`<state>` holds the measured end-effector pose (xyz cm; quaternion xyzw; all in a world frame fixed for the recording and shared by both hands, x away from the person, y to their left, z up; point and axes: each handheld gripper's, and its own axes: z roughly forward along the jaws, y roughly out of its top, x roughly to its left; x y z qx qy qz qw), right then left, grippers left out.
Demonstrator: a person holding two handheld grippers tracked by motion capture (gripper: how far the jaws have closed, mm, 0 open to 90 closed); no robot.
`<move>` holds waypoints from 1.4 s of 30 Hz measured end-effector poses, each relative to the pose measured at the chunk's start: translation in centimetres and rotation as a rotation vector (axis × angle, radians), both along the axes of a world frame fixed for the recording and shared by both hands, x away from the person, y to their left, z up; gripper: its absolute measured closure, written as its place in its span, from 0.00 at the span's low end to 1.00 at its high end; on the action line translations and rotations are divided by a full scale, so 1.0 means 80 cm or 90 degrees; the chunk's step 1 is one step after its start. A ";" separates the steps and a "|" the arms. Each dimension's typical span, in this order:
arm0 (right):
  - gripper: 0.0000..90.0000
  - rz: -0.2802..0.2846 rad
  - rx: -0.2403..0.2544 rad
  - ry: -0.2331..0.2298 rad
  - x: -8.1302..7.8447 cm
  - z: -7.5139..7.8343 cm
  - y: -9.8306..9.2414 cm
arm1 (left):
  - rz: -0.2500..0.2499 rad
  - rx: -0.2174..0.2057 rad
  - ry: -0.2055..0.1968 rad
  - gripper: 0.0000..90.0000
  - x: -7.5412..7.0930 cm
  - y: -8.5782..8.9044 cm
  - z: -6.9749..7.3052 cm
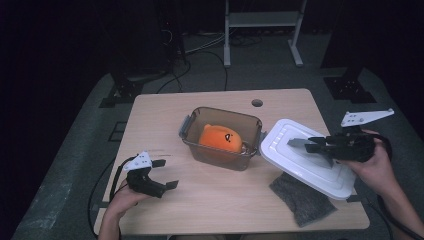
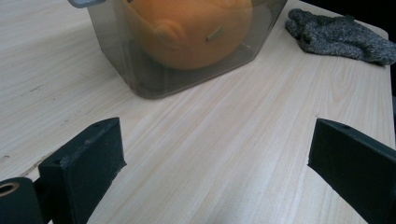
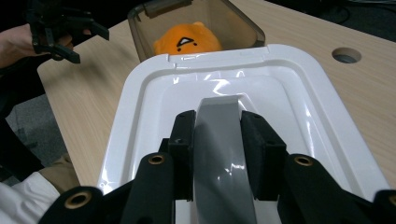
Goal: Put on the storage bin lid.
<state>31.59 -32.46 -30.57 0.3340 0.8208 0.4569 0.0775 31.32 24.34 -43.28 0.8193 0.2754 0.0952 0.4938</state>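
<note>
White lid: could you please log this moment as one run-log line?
right tongs: shut on grey handle of white lid, lid held tilted | left tongs: open | container: uncovered, orange toy inside

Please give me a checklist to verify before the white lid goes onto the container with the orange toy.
1. Right gripper shut on grey handle of the white lid: ok.
2. Container open on top: ok.
3. Orange plush toy below the rim: cannot tell.
4. Left gripper open and apart from the container: ok.
5. Lid level and lined up over the container: not ok, tilted and beside it.
6. Grey cloth away from the container: ok.
</note>
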 end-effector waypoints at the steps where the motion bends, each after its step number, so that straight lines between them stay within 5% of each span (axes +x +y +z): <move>1: 0.73 0.003 0.002 0.000 0.001 0.001 0.002 | 0.001 -0.002 -0.001 0.03 0.000 0.001 0.000; 42: 0.73 0.127 -0.015 -0.016 0.087 0.044 0.140 | -0.002 -0.014 0.004 0.03 0.001 0.002 -0.002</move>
